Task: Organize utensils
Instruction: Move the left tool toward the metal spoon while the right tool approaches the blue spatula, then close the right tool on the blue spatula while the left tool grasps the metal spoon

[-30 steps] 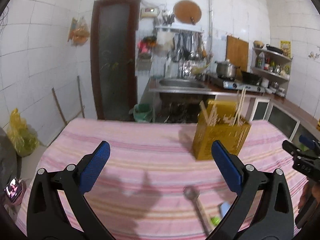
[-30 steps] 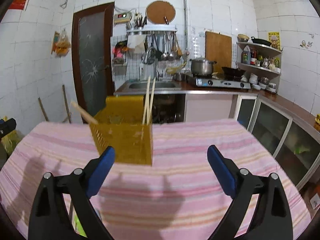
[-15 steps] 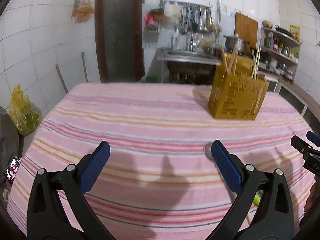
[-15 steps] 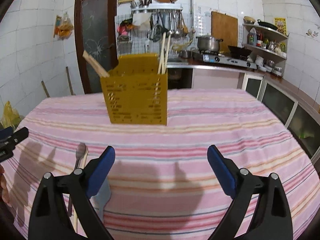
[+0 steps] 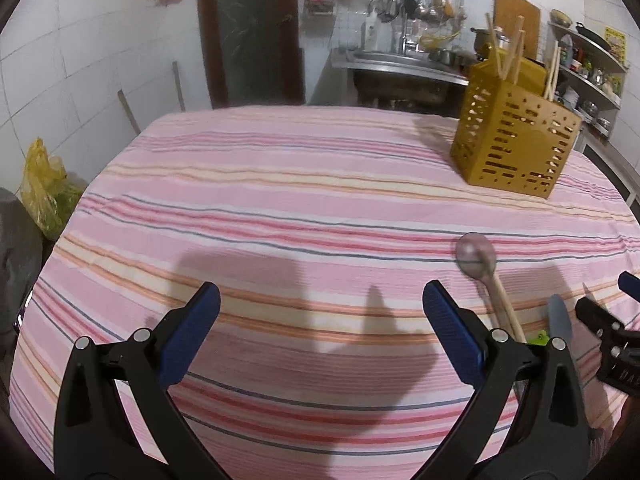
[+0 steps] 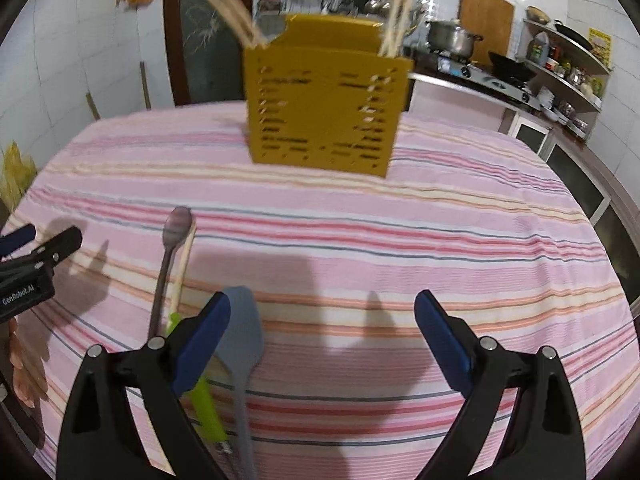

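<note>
Both grippers hang over a pink striped tablecloth [image 5: 280, 184] with jaws spread wide and nothing between them. Ahead of the right gripper [image 6: 322, 322], well apart from it, stands a yellow perforated utensil holder [image 6: 324, 114] with chopsticks [image 6: 236, 14] leaning out of its top. Just beside and partly under the right gripper's left finger lie a grey spatula [image 6: 240, 332], a green-handled utensil [image 6: 204, 404], a metal spoon [image 6: 174, 236] and a wooden stick [image 6: 185, 264], roughly parallel. From the left gripper [image 5: 320, 304], the holder [image 5: 516, 140] sits far ahead to the right, the spoon [image 5: 476, 256] near its right finger.
</note>
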The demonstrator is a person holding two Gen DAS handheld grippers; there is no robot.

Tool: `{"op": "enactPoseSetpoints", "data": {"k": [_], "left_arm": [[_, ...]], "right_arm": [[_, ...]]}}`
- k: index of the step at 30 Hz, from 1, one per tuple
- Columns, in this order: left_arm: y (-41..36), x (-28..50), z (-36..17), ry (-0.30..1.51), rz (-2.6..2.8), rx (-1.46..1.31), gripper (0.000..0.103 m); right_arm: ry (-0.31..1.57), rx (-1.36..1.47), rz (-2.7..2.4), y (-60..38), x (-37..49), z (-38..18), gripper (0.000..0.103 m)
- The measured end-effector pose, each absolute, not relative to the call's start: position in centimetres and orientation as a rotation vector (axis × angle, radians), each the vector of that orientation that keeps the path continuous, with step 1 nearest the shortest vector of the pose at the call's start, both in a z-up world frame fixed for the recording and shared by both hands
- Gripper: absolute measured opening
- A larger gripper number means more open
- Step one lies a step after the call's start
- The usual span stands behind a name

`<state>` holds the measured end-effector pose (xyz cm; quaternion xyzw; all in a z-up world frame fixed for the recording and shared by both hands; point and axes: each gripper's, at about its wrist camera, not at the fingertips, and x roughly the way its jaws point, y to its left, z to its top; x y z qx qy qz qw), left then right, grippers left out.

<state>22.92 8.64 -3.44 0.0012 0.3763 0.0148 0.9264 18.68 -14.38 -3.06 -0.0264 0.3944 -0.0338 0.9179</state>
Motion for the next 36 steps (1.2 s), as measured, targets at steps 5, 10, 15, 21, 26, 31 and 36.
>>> {"op": "enactPoseSetpoints", "data": {"k": [5,10,15,21,26,31,36], "left_arm": [[8.7,23.1,-3.6,0.788,0.038,-0.001,0.098],[8.4,23.0,-3.4,0.789,0.033,0.002,0.098],[8.0,22.8,-3.3,0.788,0.029,0.009,0.098],[7.4,22.9,-3.6,0.795,0.032,0.023,0.098],[6.9,23.2,-4.0,0.809,0.032,0.004,0.098],[5.7,23.8,-3.8,0.814,0.014,-0.034,0.098],[3.4,25.1,-3.7,0.813,0.001,-0.062,0.098]], "right_arm": [[0.862,-0.094,-0.072,-12.4,19.4,-3.7,0.089],[0.889,-0.103,-0.053,-11.6,19.6,-4.1,0.080],[0.910,-0.020,-0.031,-12.4,19.9,-5.2,0.065],[0.873,-0.044,-0.035,-11.8,19.5,-5.5,0.052],[0.850,-0.018,-0.029,-12.7,19.3,-5.1,0.033],[0.847,0.014,-0.035,-15.1,19.8,-4.7,0.033],[0.849,0.042,-0.080,-19.1,20.6,-4.7,0.033]]}}
